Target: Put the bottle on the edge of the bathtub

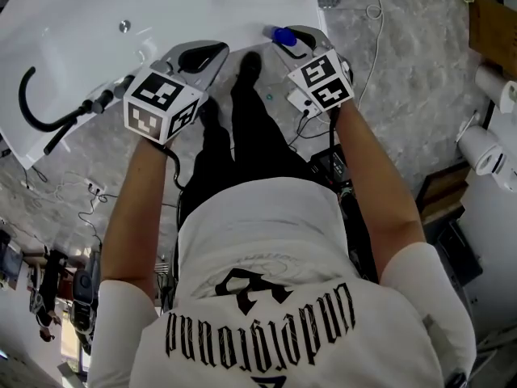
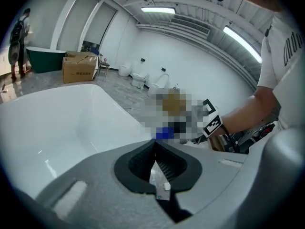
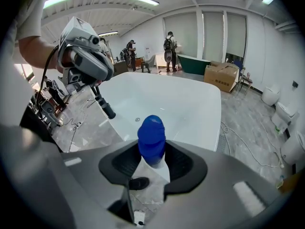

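The big white bathtub is smooth and shiny, with a small round drain in its bottom. A black bendy hose lies on its rim. The right gripper squeezes the blue bottle by its round top, right by the tub's near edge. The left gripper has its jaws pressed together, holding nothing. Both bare arms reach straight out, side by side.

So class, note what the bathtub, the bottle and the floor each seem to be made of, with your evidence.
Bathtub: glossy white, smooth with soft reflections, likely acrylic or enamel. Bottle: matt blue cap, probably plastic. Floor: grey, veined, polished stone or tile.
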A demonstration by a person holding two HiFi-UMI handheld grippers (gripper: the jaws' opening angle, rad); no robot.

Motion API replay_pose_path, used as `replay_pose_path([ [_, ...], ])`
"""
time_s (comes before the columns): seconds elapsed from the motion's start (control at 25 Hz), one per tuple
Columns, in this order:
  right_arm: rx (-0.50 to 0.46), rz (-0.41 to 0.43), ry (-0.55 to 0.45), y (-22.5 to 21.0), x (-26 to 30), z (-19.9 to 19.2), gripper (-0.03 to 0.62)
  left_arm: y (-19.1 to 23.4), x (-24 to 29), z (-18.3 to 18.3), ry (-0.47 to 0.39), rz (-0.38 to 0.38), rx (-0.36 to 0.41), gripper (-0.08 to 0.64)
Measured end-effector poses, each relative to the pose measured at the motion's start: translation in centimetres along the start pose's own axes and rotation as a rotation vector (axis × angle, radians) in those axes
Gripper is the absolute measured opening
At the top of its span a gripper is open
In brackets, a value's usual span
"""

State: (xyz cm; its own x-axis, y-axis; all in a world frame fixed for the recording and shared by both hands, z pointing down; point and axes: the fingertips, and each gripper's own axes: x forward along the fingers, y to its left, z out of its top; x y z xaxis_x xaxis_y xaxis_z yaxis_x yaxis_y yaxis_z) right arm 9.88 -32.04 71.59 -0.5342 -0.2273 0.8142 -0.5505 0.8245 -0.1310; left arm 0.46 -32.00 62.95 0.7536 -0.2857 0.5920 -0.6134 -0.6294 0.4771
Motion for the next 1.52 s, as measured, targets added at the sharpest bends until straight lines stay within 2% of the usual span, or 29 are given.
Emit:
replay_pose_path([
  [0.44,0.015,-0.014,0.011,-0.2,0.9,-0.7,0.152,0.3,1.0,-0.9,0.033,-0.001,-0.008,0.008],
  [0.88,-0.016,-0.01,0.031,0.4,1.3,-0.4,0.163,0.0,0.6,-1.2,0.036,0.0,-0.021,0.008],
  [1.36,0.002,-0.037,0.02,0.4,0.3,-0.3,0.199,-0.9,-1.1,-1.7,0.028,0.007,-0.007,0.008],
  [1.52,0.007,-0.066,-0.002,1.6,-1.4,1.3,0.201,-1.6,-3.3,-1.8,0.019,0.006,0.016,0.008],
])
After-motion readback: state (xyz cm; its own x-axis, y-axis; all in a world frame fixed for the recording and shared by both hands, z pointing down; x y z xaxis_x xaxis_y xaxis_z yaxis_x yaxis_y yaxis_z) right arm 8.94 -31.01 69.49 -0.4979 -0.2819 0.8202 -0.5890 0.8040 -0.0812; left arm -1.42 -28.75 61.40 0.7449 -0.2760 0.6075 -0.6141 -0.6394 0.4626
